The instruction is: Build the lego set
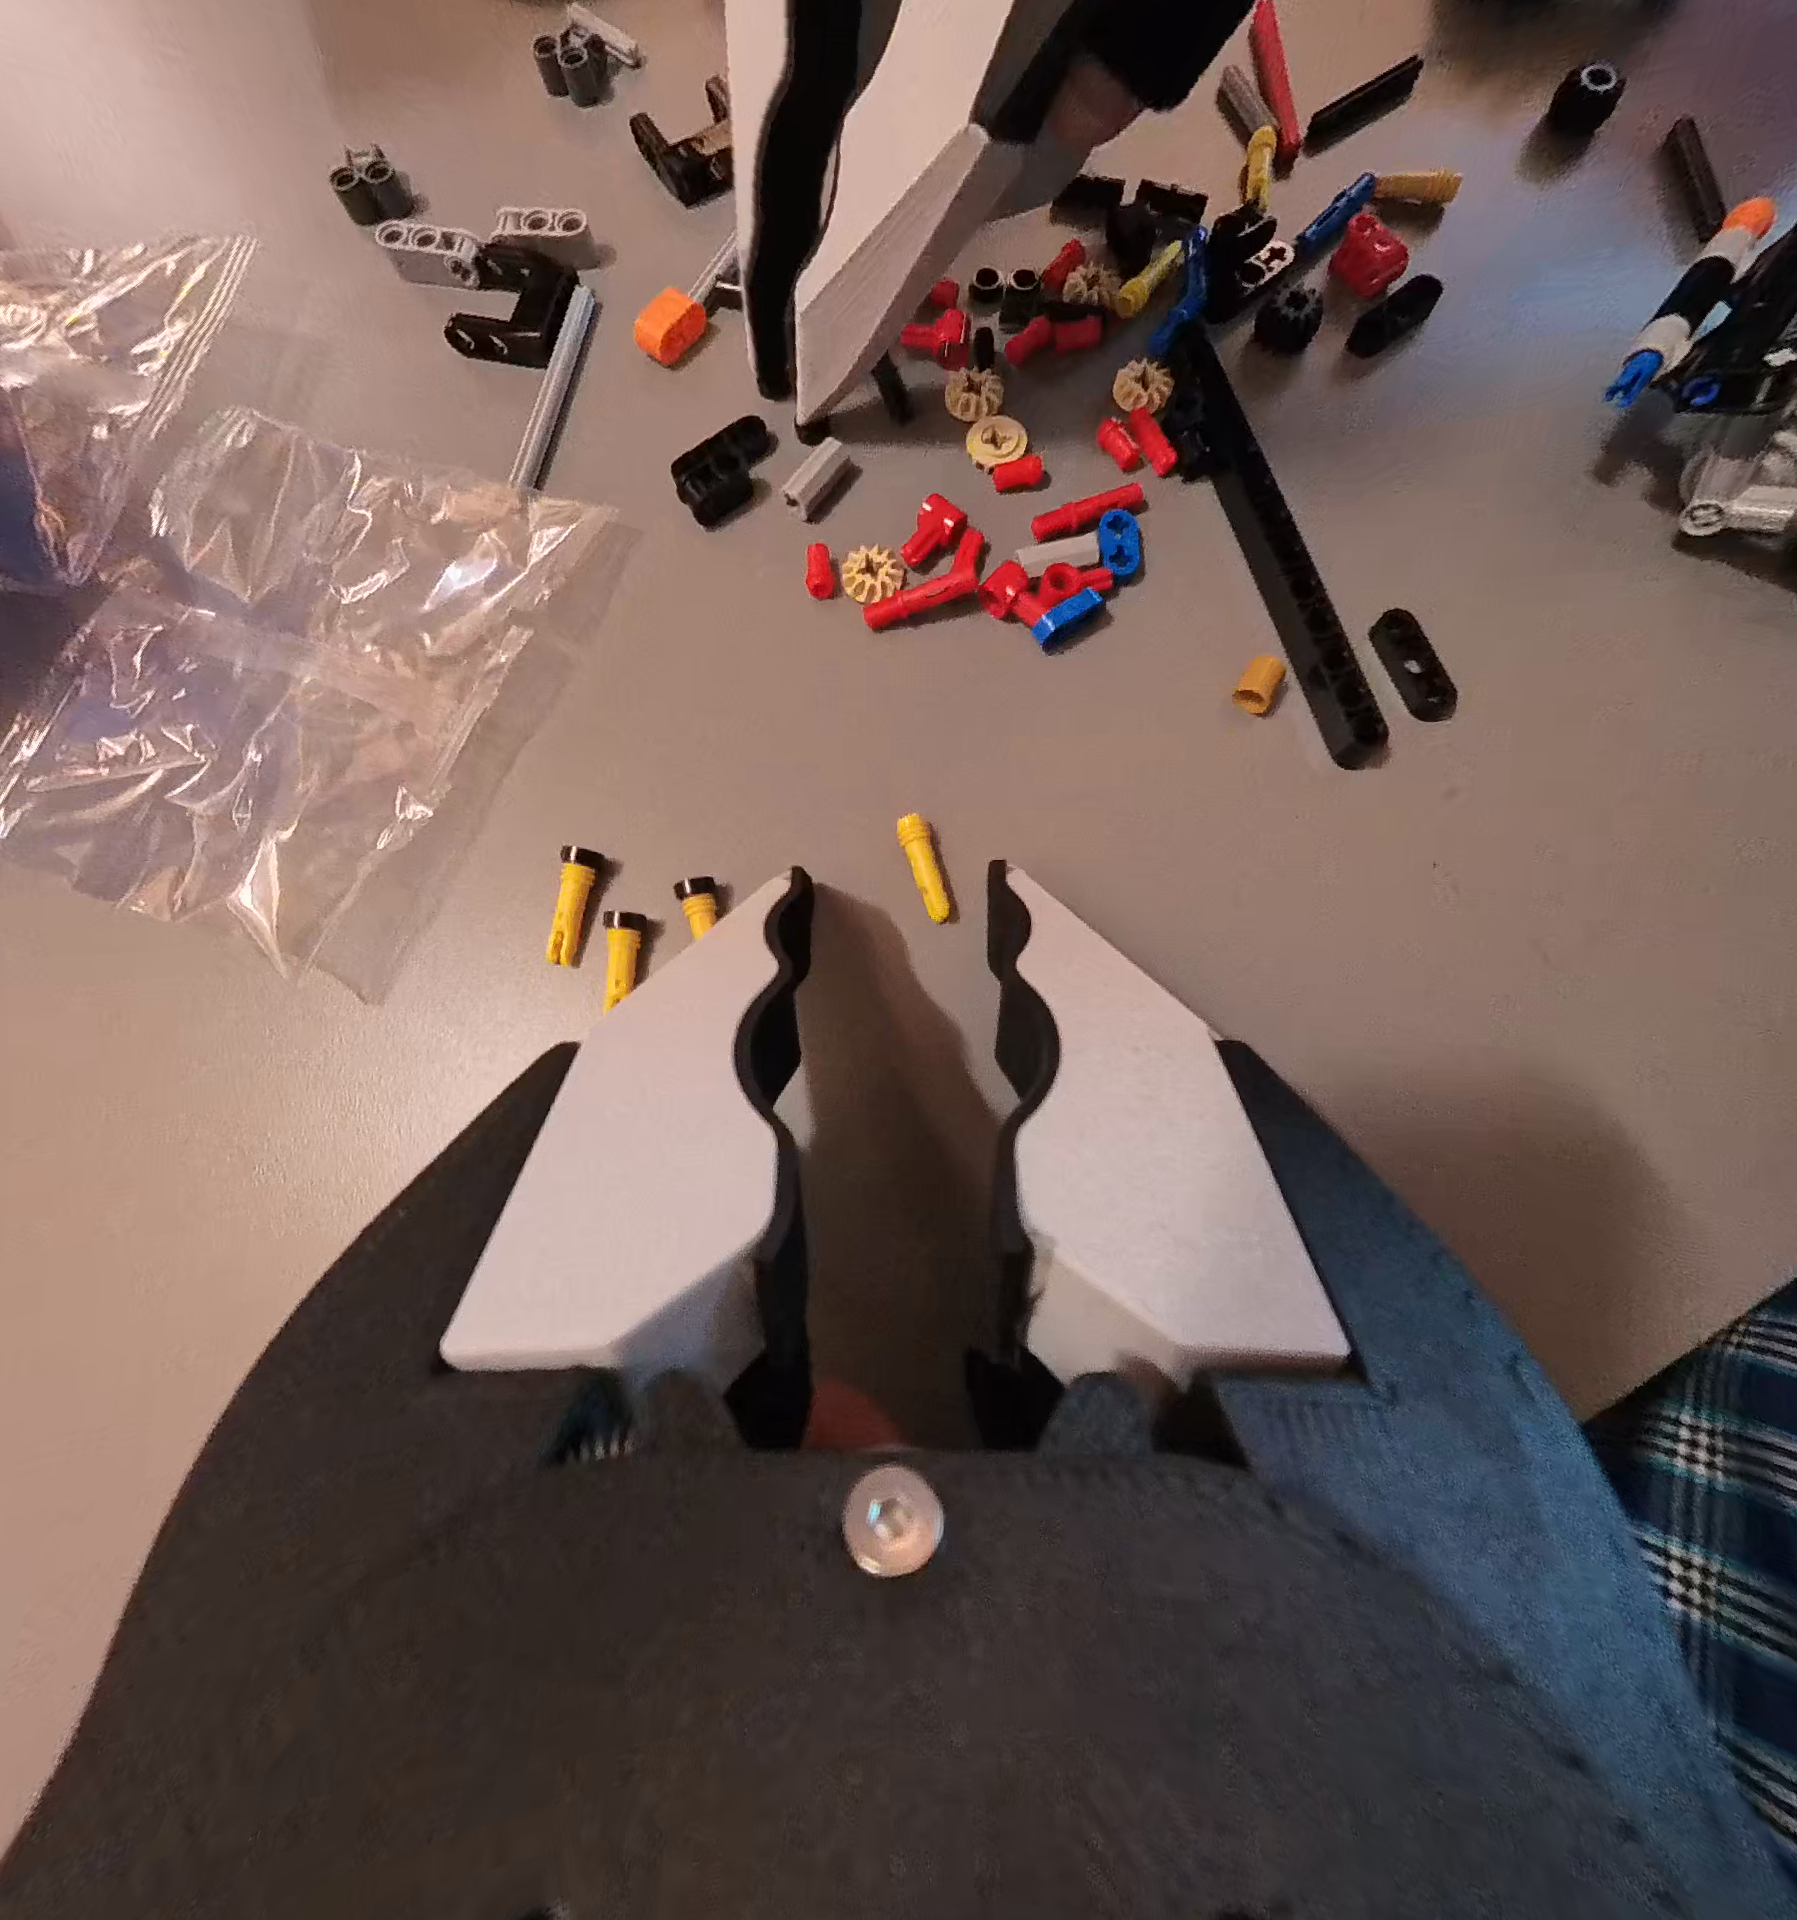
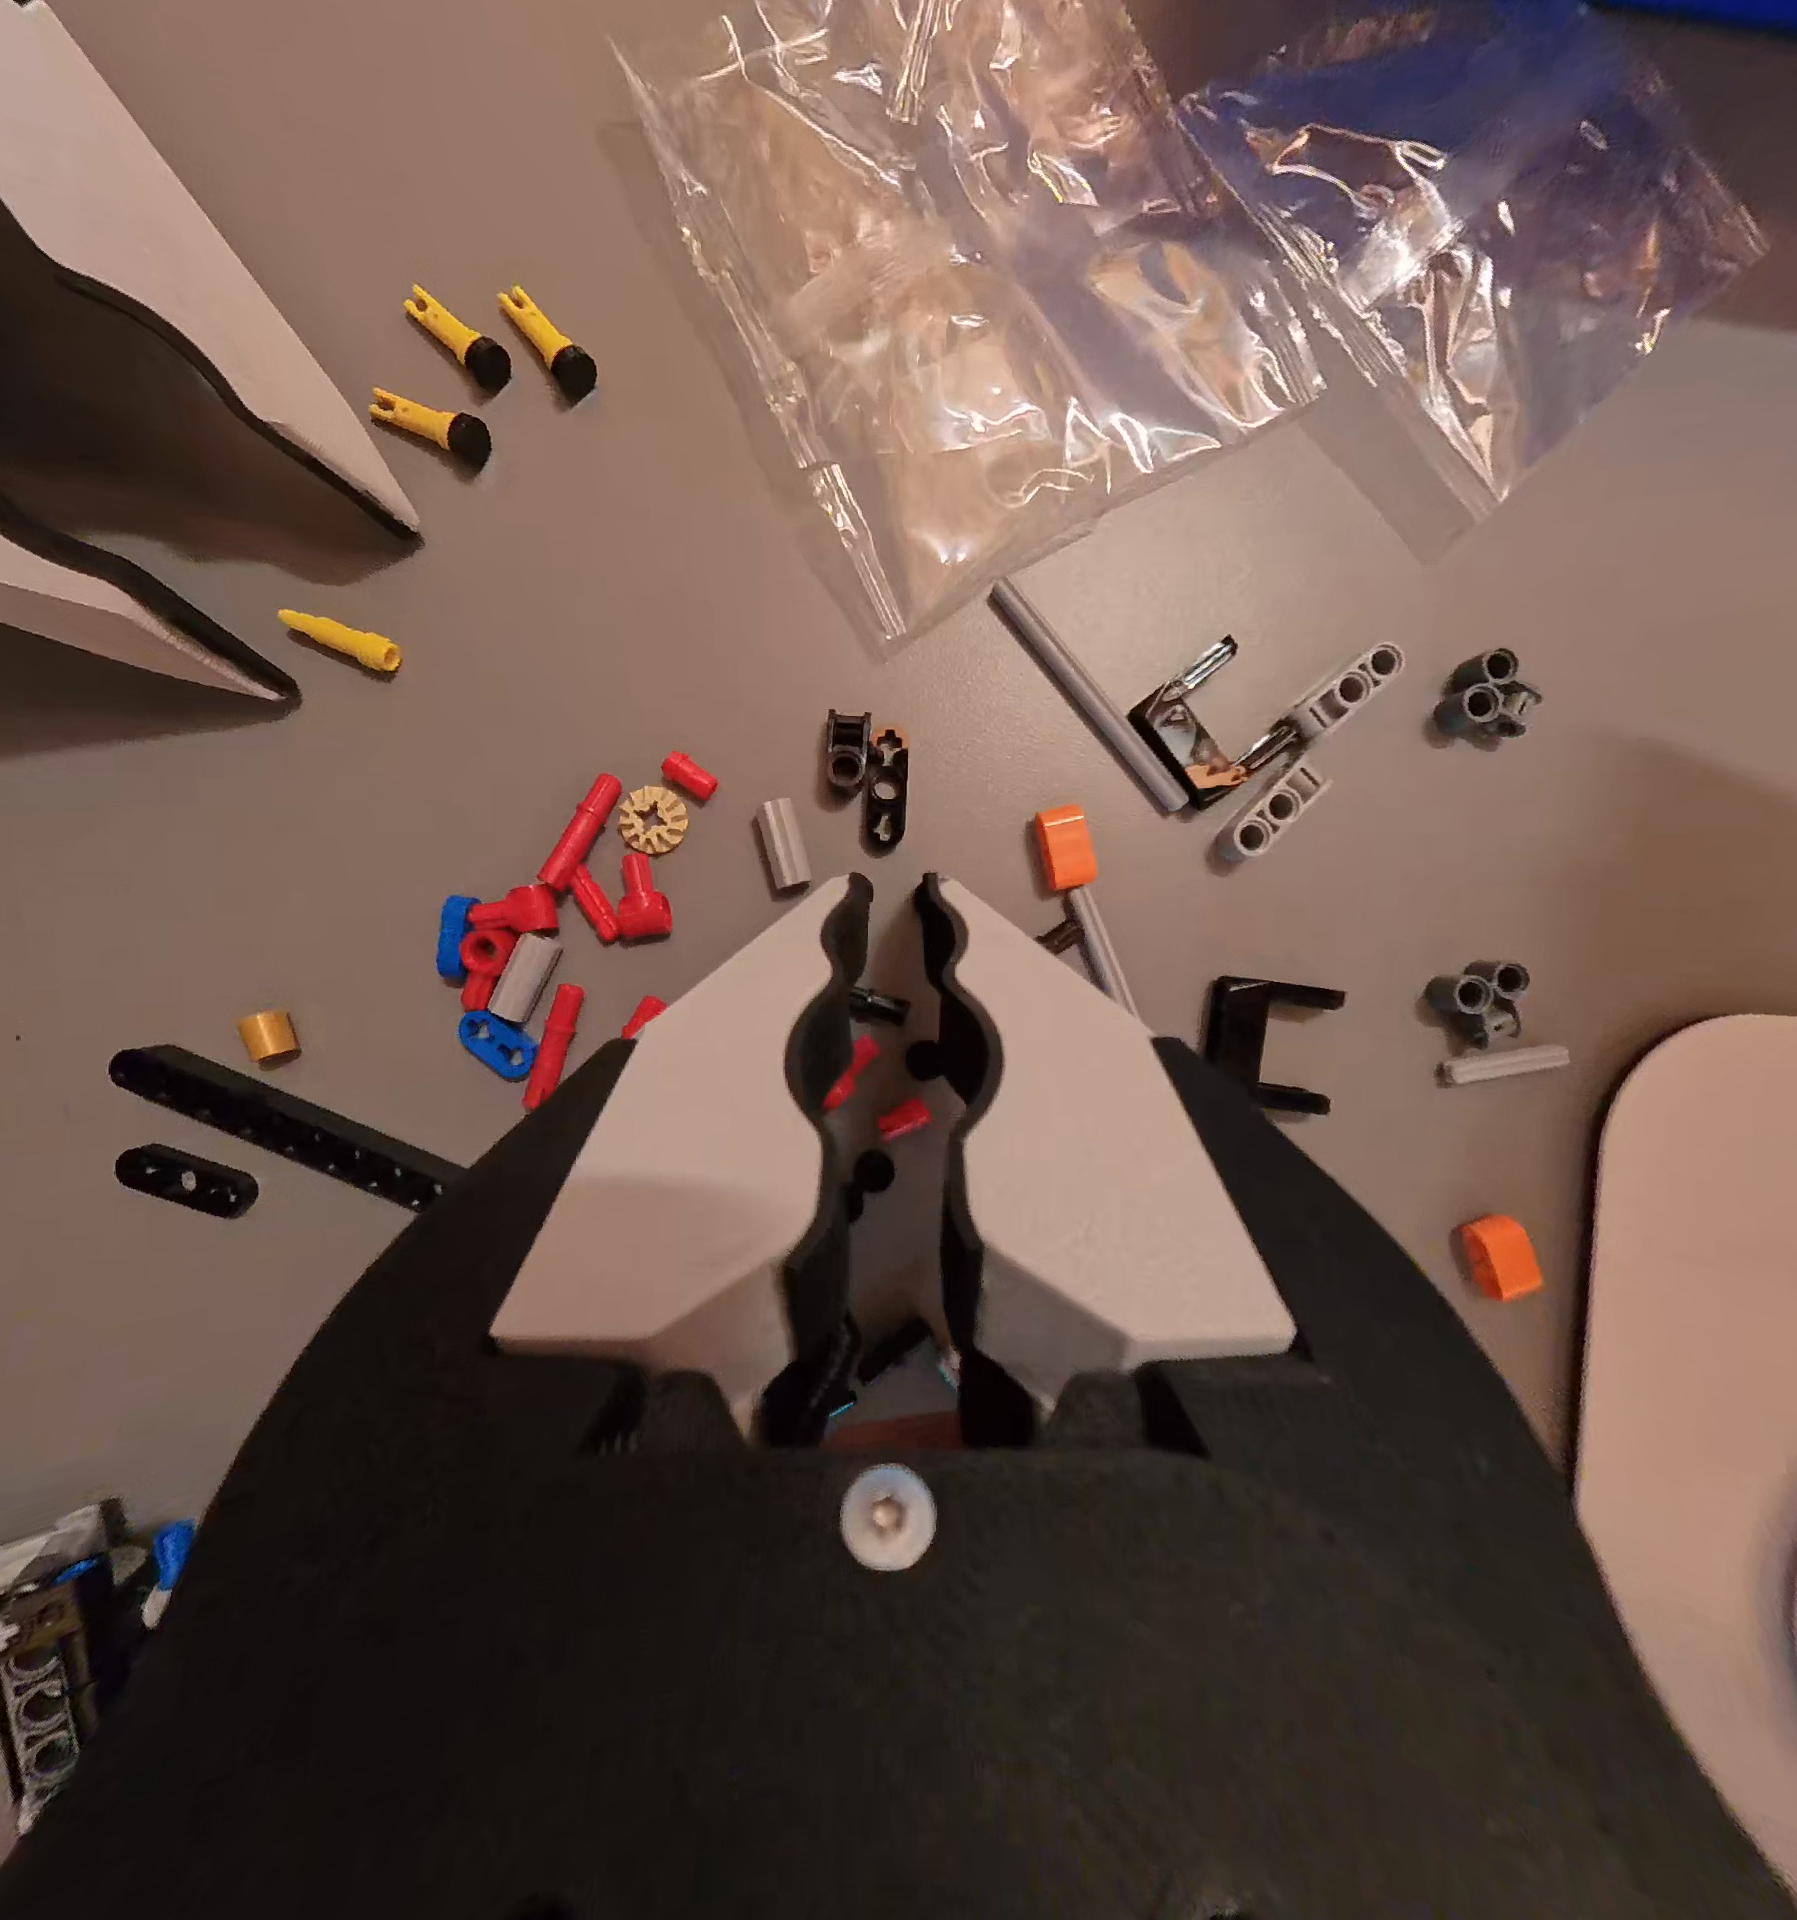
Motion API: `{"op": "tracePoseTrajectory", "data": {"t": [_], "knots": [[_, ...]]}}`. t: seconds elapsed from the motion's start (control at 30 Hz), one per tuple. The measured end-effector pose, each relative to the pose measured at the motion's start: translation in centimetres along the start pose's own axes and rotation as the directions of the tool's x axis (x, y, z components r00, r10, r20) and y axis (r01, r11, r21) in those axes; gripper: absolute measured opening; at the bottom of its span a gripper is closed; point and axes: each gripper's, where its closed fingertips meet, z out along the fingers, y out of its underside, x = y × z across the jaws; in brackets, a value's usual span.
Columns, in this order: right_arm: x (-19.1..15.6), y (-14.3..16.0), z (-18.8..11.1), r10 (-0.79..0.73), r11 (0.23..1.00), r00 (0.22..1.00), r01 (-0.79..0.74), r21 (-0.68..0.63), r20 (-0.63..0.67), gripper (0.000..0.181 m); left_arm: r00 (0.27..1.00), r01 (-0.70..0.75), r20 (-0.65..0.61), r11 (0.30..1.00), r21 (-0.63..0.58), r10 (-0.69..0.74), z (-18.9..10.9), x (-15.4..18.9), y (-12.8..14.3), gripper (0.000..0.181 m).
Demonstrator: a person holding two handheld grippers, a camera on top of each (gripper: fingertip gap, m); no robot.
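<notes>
— Four yellow pins point(image 1: 923, 868) by my left gripper point(image 1: 899, 883), parted wide, empty?

— Yes. My right gripper point(image 2: 892, 891), nearly closed, holds nothing above the loose lego pieces point(image 2: 582, 904) on the counter point(image 2: 665, 644). I'd straddle one pin squarely before closing.

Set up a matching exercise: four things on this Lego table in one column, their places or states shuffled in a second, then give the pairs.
Things
1. left gripper
2. plain yellow pin
3. long black beam
4. plastic bags

Places or states
A. crumpled at the left of the left wrist view
B. open, nothing between its fingers
C. lying just ahead of the left gripper's tips
D. stretching beside the red and blue small parts

Pairs: 1-B, 2-C, 3-D, 4-A
</notes>
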Motion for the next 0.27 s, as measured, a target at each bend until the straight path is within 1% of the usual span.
{"op": "tracePoseTrajectory", "data": {"t": [0.03,0.2,0.27], "knots": [[0.01,0.01,0.0,0.002,1.0,1.0,-0.002,0.0,0.002,0.007,1.0,-0.001,0.001,1.0,0.0,0.001,0.03,-0.01,-0.03,0.031],[-0.08,0.03,-0.01,0.002,1.0,1.0,-0.002,-0.009,0.01,0.004,1.0,-0.002,0.008,1.0,-0.001,0.002,0.28,-0.07,-0.27,0.029],[-0.15,0.05,-0.02,0.003,1.0,1.0,-0.003,-0.011,0.015,0.004,1.0,-0.003,0.007,1.0,-0.005,0.003,0.4,0.05,-0.37,0.024]]}}
